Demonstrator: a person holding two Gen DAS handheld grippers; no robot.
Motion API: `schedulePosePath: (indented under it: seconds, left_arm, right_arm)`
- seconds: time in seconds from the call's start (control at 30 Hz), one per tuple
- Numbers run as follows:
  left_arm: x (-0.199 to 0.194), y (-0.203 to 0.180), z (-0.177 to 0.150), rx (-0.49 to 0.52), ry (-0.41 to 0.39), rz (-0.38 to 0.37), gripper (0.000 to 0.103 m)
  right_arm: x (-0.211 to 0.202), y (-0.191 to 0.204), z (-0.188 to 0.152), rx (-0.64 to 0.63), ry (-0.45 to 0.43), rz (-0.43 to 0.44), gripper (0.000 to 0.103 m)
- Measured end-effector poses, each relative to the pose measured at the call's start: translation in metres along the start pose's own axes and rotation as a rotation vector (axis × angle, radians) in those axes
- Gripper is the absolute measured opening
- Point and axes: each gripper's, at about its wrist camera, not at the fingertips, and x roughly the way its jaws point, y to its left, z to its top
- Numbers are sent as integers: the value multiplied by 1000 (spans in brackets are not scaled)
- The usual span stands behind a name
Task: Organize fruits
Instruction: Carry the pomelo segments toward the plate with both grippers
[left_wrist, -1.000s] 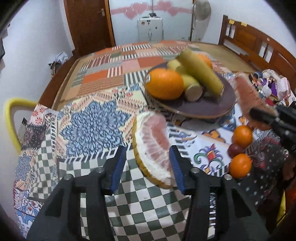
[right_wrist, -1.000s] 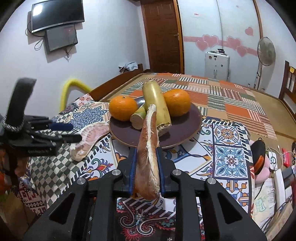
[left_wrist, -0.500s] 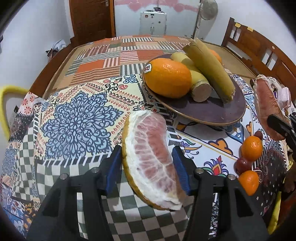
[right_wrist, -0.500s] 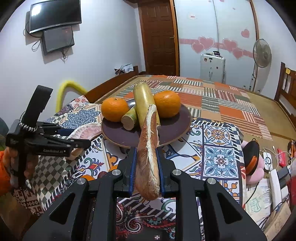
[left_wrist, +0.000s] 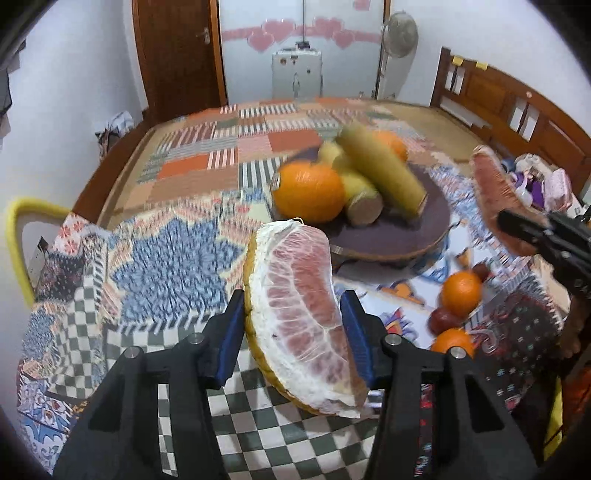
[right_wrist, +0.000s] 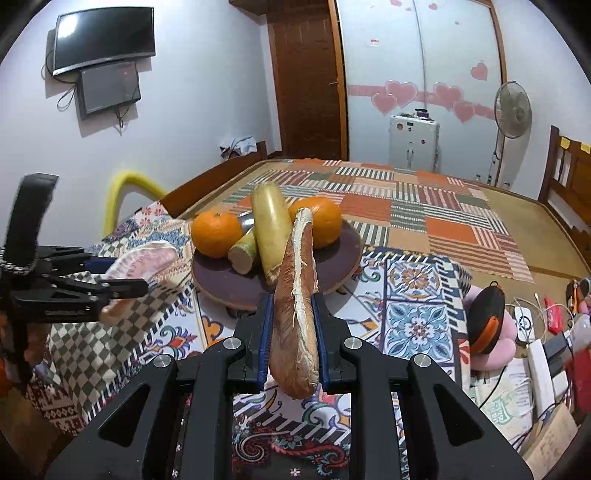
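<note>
While both tongs (left_wrist: 291, 325) (right_wrist: 291, 332) grip pomelo wedges (left_wrist: 299, 302), plate rim (right_wrist: 354, 258) lies near.

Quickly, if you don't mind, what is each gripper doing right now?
Left gripper: shut on the pomelo wedge, lifted off the table.
Right gripper: shut on the pomelo slice, held edge-on.

- Pomelo wedge (left_wrist: 303, 295): pink flesh, white pith, yellow rind.
- Plate (right_wrist: 343, 258): dark purple-brown.
- Oranges (right_wrist: 216, 232): bright orange.
- Tongs' pads (left_wrist: 231, 332): blue.
- Tabletop cloth (left_wrist: 258, 424): green-white checks.
</note>
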Motion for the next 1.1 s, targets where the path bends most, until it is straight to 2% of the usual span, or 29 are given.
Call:
schedulePosePath:
  seconds: [0.23,0.47,0.8,1.1]
  left_arm:
    - [-29,-15,26,13,-105,-26,51]
    - [-31,-26,46,8,-156,-46,51]
    - [4,-38,66,4,-150,-46,51]
    - [33,-39,80,-24,-141,-28,51]
  right_arm:
    - [-2,-7,17,0,-42,-23,18]
    - [4,-13,31,-20,-70,-40,18]
    - [32,-15,48,-70,-62,-51,18]
    - [60,-15,50,-84,-3,-25,18]
